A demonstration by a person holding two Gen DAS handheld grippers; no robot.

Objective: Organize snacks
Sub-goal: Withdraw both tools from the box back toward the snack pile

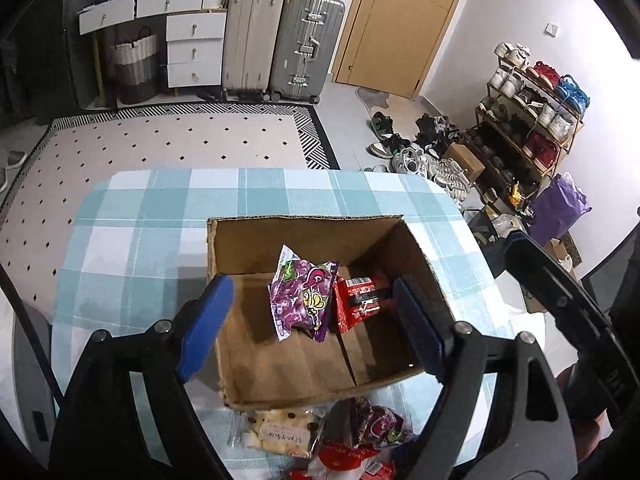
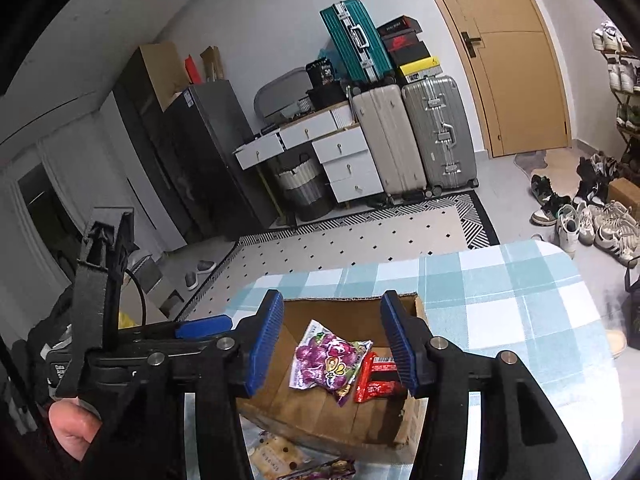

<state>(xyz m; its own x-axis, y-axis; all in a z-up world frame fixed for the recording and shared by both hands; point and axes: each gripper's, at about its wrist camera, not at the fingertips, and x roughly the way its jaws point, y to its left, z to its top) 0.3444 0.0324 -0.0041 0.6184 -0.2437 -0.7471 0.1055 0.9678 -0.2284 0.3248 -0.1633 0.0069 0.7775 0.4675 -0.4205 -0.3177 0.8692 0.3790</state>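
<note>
An open cardboard box (image 1: 280, 368) (image 2: 320, 420) stands on the table under a blue-checked cloth (image 1: 152, 232) (image 2: 520, 300). Inside it a purple snack packet (image 1: 300, 300) (image 2: 328, 364) lies tilted beside a red packet (image 1: 358, 300) (image 2: 376, 376). My left gripper (image 1: 312, 326) hangs open over the box, its blue pads wide apart and touching nothing. My right gripper (image 2: 332, 344) is also open above the box, with nothing between its pads. A cream biscuit packet (image 1: 280, 430) (image 2: 276, 456), another purple packet (image 1: 380, 424) and a red packet (image 1: 344, 456) lie on the cloth in front of the box.
Beyond the table lies a dotted rug (image 1: 180, 140). Suitcases (image 1: 280, 40) and white drawers (image 1: 196, 48) stand against the far wall by a wooden door (image 1: 400, 20). A shoe rack (image 1: 528, 120) and loose shoes (image 1: 404, 144) are on the right. A hand (image 2: 72, 432) holds the left gripper.
</note>
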